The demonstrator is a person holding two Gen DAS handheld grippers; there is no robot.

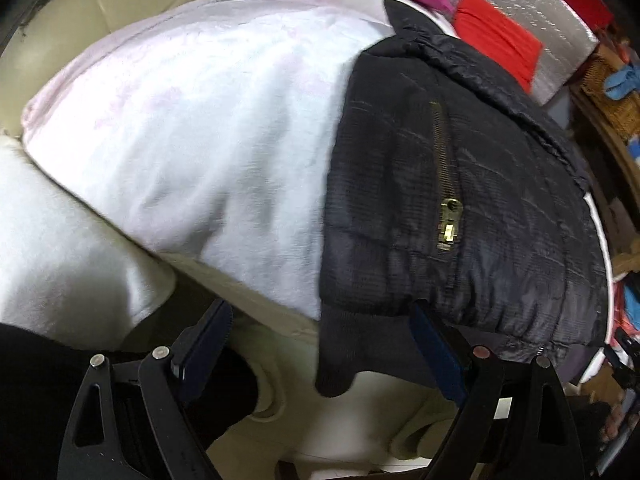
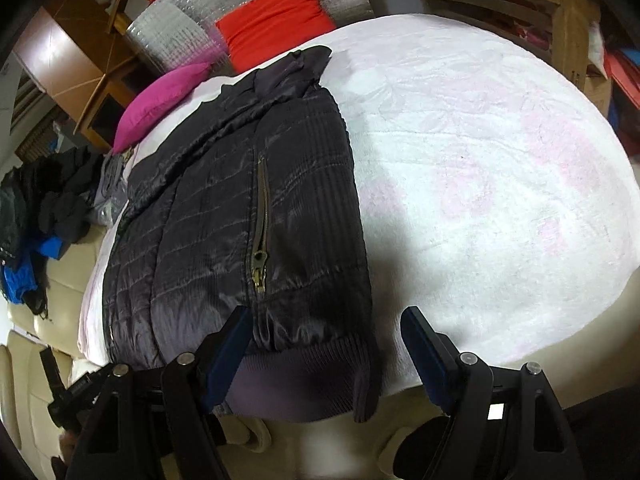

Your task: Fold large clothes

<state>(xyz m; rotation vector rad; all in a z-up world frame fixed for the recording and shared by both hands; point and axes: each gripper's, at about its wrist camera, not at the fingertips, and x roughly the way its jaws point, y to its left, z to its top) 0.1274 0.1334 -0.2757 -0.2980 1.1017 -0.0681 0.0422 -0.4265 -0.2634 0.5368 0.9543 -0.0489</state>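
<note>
The left gripper (image 1: 320, 344) is hanging with its jaws spread wide over the ribbed hem corner of the black quilted jacket (image 1: 460, 184), pads not pressing on the cloth. The right gripper (image 2: 326, 344) is likewise standing open, straddling the hem at the jacket's other edge without clamping it. The jacket is lying flat, folded lengthwise, on a white blanket (image 2: 480, 180) with faint pink flowers, its brass pocket zipper (image 2: 260, 240) facing up. Beyond it are sitting a magenta cushion (image 2: 160, 100) and a red cushion (image 2: 272, 12).
</note>
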